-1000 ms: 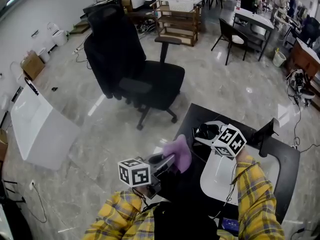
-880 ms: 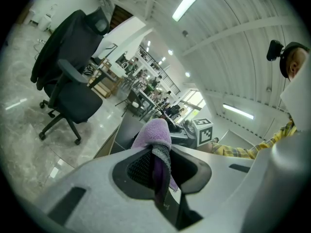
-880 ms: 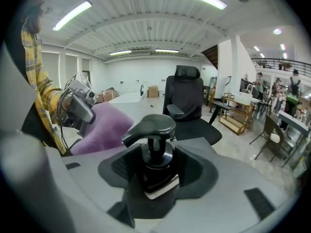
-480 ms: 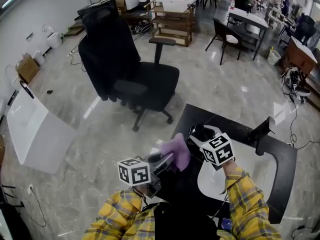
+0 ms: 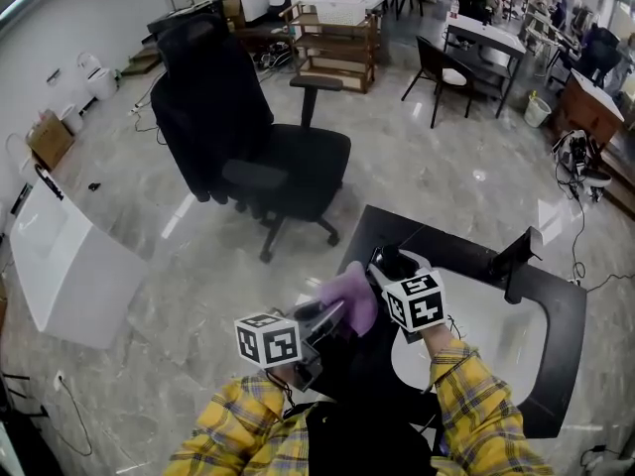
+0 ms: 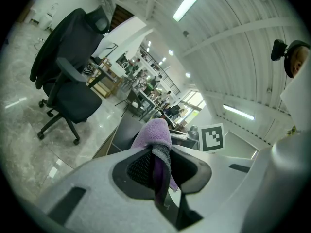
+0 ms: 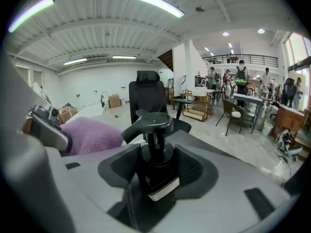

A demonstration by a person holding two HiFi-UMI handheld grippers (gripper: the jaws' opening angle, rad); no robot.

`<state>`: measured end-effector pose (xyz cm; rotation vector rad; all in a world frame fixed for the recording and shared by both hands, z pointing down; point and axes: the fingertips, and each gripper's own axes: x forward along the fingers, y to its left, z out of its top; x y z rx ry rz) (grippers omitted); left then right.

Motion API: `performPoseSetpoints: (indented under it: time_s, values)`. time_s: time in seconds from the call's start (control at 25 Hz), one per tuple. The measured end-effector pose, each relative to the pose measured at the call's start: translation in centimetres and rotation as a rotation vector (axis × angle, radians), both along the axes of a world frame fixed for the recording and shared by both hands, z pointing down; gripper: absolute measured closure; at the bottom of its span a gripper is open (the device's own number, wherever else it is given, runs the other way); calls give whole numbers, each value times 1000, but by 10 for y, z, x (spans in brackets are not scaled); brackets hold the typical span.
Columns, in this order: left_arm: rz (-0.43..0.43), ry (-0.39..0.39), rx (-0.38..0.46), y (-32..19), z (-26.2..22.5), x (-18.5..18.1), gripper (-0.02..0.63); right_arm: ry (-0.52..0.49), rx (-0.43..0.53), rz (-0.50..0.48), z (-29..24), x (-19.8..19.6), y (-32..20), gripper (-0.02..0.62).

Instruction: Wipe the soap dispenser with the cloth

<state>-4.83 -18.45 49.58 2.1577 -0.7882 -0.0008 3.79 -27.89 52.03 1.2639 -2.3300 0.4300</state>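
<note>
In my left gripper [image 5: 332,320] a purple cloth [image 5: 349,298] is clamped, and its fluffy end sticks out past the jaws [image 6: 154,135]. My right gripper [image 5: 394,274] is shut on the soap dispenser [image 7: 154,152], a dark bottle with a black pump head [image 7: 148,122] and a pale band low down. The dispenser stands upright between the jaws. In the head view the pump head [image 5: 391,262] sits just right of the cloth, very near it; whether they touch I cannot tell. The right gripper view shows the cloth [image 7: 90,135] at its left.
Both grippers hover over the left end of a black table [image 5: 446,246] that carries a white oval board [image 5: 496,340] and a black stand [image 5: 521,256]. A black office chair [image 5: 248,137] stands on the marble floor behind. A white panel [image 5: 60,256] leans at the left.
The right gripper has carried the dispenser left toward the cloth and rolled, so its marker cube faces differently. The left gripper and cloth have stayed put.
</note>
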Motion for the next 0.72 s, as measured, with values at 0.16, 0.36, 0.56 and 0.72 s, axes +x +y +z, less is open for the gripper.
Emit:
performPoseSetpoints:
  time_s: [0.16, 0.36, 0.56, 0.72]
  values:
    - [-6, 3, 8, -2, -1, 1, 541, -14, -8, -70, -1, -6, 10, 362]
    - [2, -25, 64, -8, -8, 10, 541, -94, 51, -45, -12, 5, 31, 345]
    - [69, -77, 132, -12, -15, 29, 541, -213, 68, 55, -24, 35, 45, 347]
    - [103, -91, 128, -12, -11, 44, 541, -235, 69, 100, -27, 52, 56, 353]
